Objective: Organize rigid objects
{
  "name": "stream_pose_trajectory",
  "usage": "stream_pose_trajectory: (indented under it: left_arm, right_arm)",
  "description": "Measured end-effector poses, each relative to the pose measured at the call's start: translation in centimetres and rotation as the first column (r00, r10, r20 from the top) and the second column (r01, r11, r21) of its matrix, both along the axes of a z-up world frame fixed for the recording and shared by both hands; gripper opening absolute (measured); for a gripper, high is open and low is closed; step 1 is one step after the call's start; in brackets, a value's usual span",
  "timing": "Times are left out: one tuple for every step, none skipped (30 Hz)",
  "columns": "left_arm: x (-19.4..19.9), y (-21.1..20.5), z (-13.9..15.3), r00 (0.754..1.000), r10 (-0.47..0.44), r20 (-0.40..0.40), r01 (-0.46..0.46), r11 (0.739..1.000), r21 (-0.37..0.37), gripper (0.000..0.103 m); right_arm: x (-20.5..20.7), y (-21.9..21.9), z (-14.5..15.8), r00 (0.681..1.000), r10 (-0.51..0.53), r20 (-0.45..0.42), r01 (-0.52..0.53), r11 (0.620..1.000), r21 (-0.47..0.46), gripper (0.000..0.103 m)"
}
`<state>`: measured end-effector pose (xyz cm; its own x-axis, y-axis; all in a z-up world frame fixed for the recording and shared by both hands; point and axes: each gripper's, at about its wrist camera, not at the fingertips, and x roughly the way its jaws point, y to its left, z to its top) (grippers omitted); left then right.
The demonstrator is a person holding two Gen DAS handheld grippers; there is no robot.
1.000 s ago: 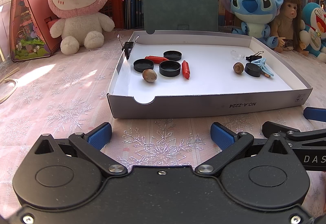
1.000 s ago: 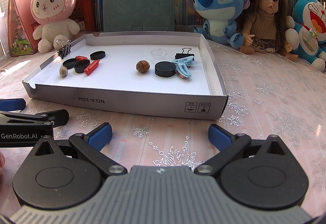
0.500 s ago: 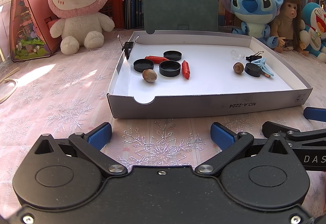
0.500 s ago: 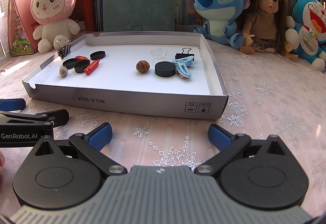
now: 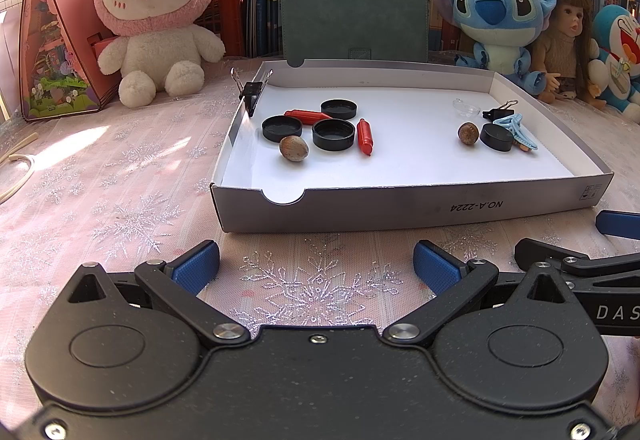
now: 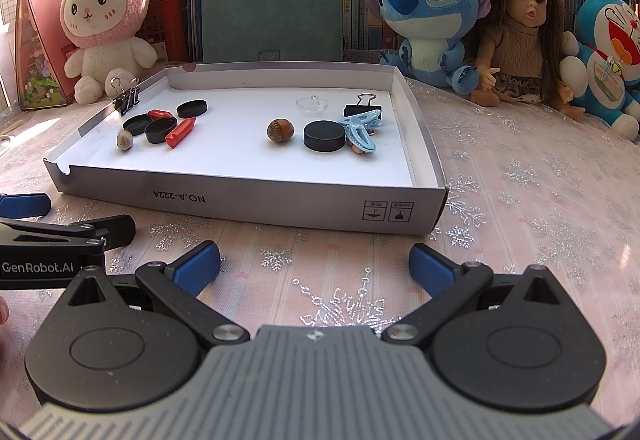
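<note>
While both tools point(image 5: 316, 266) point(image 6: 314, 264) gape, tablecloth point(image 6: 540, 200) borders tray point(image 6: 256, 198) — unobstructed.

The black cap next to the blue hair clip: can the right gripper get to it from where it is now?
Probably yes. The right gripper is open and empty, the black cap lies uncovered in the shallow box, only the low front wall between. The hair clip sits close beside it.
</note>
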<state>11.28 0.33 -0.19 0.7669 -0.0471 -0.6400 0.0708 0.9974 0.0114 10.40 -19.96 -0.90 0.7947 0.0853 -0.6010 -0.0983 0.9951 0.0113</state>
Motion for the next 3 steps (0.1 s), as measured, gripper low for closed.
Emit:
stream_pose_trajectory:
  left_arm:
    - [-0.01, -0.01, 0.01, 1.0, 0.0, 0.0, 0.0, 1.0, 0.0, 0.103]
    - [-0.02, -0.02, 0.02, 1.0, 0.0, 0.0, 0.0, 1.0, 0.0, 0.103]
    - [-0.01, -0.01, 0.01, 1.0, 0.0, 0.0, 0.0, 1.0, 0.0, 0.103]
  right_arm:
    - [0.0, -0.01, -0.01, 1.0, 0.0, 0.0, 0.0, 1.0, 0.0, 0.103]
    - [0.0, 0.0, 0.0, 1.0, 0.0, 0.0, 0.0, 1.0, 0.0, 0.103]
    - [0.0, 0.0, 0.0, 1.0, 0.0, 0.0, 0.0, 1.0, 0.0, 0.103]
